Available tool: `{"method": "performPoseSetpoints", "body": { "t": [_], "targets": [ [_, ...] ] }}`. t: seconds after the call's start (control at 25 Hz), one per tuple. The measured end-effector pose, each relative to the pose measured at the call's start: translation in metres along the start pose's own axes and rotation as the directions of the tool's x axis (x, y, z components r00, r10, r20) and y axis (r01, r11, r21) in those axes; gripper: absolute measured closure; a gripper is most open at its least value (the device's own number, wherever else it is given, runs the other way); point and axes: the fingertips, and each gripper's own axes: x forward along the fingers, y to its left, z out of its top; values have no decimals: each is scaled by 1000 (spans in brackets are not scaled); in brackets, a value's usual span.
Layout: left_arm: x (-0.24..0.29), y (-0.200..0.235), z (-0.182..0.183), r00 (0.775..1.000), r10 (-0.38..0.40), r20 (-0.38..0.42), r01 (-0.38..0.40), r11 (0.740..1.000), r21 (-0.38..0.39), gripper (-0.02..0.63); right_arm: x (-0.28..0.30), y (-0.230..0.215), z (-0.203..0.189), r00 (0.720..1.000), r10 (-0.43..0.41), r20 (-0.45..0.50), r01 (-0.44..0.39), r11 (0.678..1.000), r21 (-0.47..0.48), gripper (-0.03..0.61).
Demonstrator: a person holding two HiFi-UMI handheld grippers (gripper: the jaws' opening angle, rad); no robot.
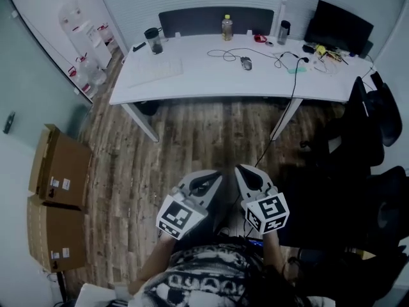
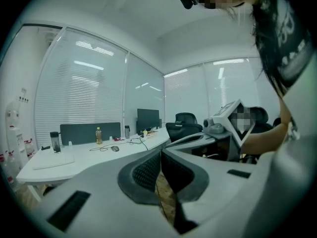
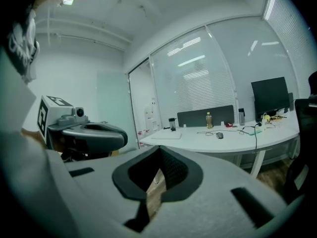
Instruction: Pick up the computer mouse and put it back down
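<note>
The computer mouse (image 1: 246,62) is small and dark, with a thin cable, and lies on the white desk (image 1: 192,85) far ahead across the wooden floor. It also shows as a small speck in the left gripper view (image 2: 115,148) and in the right gripper view (image 3: 219,135). My left gripper (image 1: 211,179) and right gripper (image 1: 245,173) are side by side near my body, well short of the desk. In its own view the left gripper (image 2: 161,155) is shut with nothing between its pads. My right gripper (image 3: 159,151) is likewise shut and empty.
On the desk are a white keyboard (image 1: 155,71), a dark cup (image 1: 153,41), a yellow bottle (image 1: 226,27), a tumbler (image 1: 283,32), a monitor (image 1: 339,25) and loose cables. Black office chairs (image 1: 370,126) stand at the right. Cardboard boxes (image 1: 57,171) are stacked at the left.
</note>
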Motion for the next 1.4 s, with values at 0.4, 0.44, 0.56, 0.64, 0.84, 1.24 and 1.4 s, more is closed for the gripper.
{"method": "performPoseSetpoints", "body": {
  "t": [0.4, 0.44, 0.56, 0.64, 0.84, 1.24, 1.4],
  "targets": [
    [69, 120, 20, 997, -76, 19, 76, 997, 14, 609, 108, -72, 47, 994, -105, 31, 103, 993, 53, 580],
    [74, 134, 20, 997, -75, 16, 75, 997, 10, 609, 121, -76, 49, 994, -105, 25, 103, 993, 57, 580],
    [88, 175, 17, 997, -77, 1, 77, 997, 0, 609, 160, -85, 51, 995, -102, -2, 102, 993, 64, 580],
    [98, 199, 16, 996, -84, -3, 84, 996, -7, 609, 184, -91, 53, 994, -105, -15, 106, 992, 67, 580],
    [117, 247, 16, 992, -124, 0, 124, 992, -1, 609, 233, -106, 64, 990, -136, -23, 138, 988, 66, 580],
    [147, 286, 12, 981, -193, 14, 193, 981, -10, 609, 260, -133, 63, 972, -228, -53, 231, 971, 69, 580],
    [156, 288, 10, 976, -217, 4, 217, 976, -10, 609, 264, -142, 63, 967, -250, -55, 254, 964, 79, 580]
  ]
}}
